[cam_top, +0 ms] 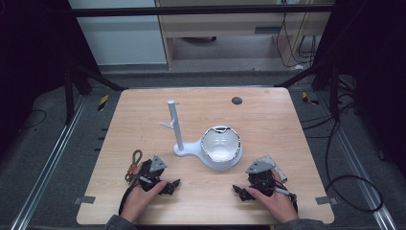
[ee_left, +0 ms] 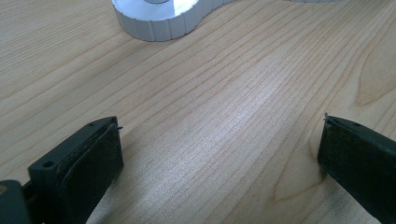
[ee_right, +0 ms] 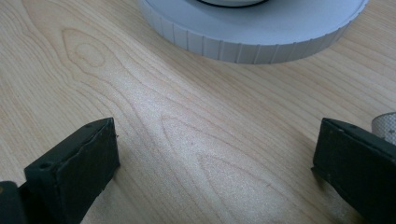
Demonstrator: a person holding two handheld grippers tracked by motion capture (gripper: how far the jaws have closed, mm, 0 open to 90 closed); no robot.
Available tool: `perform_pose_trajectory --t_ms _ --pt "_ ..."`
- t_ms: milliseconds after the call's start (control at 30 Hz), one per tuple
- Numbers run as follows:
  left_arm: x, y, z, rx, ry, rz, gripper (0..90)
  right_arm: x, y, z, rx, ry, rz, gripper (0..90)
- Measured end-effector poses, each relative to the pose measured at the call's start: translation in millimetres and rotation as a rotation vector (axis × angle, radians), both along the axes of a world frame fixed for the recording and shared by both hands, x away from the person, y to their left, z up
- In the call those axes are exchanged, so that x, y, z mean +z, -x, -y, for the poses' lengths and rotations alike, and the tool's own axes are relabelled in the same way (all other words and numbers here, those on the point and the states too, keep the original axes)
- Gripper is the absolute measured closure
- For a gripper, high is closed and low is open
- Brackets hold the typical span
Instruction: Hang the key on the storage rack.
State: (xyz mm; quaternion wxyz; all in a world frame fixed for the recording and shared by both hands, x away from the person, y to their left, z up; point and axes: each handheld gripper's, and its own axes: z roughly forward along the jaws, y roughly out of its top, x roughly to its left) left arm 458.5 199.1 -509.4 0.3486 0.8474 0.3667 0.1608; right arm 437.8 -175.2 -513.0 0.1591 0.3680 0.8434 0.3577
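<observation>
Left claw: the left claw rests on the bench at about 7 o'clock, held in the person's left hand; its jaws stand wide apart with bare wood between them.
Right claw: the right claw rests at about 5 o'clock in the right hand, released as well, jaws spread and holding nothing.
Stand: a white stand sits near the middle of the bench, just beyond both claws, apart from them; its upright post rises at the 10 o'clock end.
Bowl: a shiny bowl sits on the round end of the stand, toward 3 o'clock of the post.
Cord: a looped cord lies at 9 o'clock of the left claw, just beside the hand.
Packet: a pale packet lies just behind the right claw.
Gripper views: each looks over bare wood toward the ribbed white edge of the stand.
</observation>
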Motion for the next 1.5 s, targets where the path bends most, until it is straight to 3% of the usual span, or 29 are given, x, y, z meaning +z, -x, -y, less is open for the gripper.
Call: perform_pose_trajectory --t_ms 233,333,500,533,567,700,767,867,1033,1233,1500 --pt "3.6 0.8 -5.3 0.000 0.014 -0.011 3.1 0.0 0.1 0.0 -0.001 0.000 0.000 0.3" --pt "10.1 -0.2 -16.6 0.029 0.028 -0.010 3.8 0.1 0.2 0.0 -0.002 0.000 0.000 0.3" --pt "26.4 -7.6 -30.6 0.087 -0.028 -0.004 4.3 0.2 0.6 0.0 -0.003 0.001 -0.001 0.4" --pt "31.4 -9.7 -33.9 0.104 -0.036 -0.014 4.3 0.2 0.6 0.0 -0.003 0.001 -0.001 0.4" --pt "42.6 -14.1 -40.5 0.133 -0.077 -0.029 4.5 -0.4 0.3 0.3 0.002 0.004 0.010 0.5" --pt "56.9 -20.4 -51.2 0.189 -0.114 -0.067 5.4 0.1 1.3 0.3 -0.003 0.004 0.003 0.5" --pt "64.5 -23.3 -58.3 0.220 -0.153 -0.090 6.7 0.2 1.9 0.1 -0.005 0.002 0.000 0.5" --pt "73.8 -25.7 -69.6 0.269 -0.182 -0.147 9.9 0.2 1.9 0.1 -0.005 0.002 -0.001 0.5" --pt "77.8 -27.0 -77.8 0.300 -0.231 -0.190 13.0 -0.2 1.0 0.3 0.001 0.004 0.005 0.2" --pt "79.6 -32.3 -88.0 0.320 -0.215 -0.239 20.5 -0.5 0.3 0.2 0.003 0.007 0.010 0.2" --pt "75.6 -36.1 -93.8 0.330 -0.240 -0.282 29.6 -0.4 0.3 0.3 0.004 0.006 0.008 0.2"
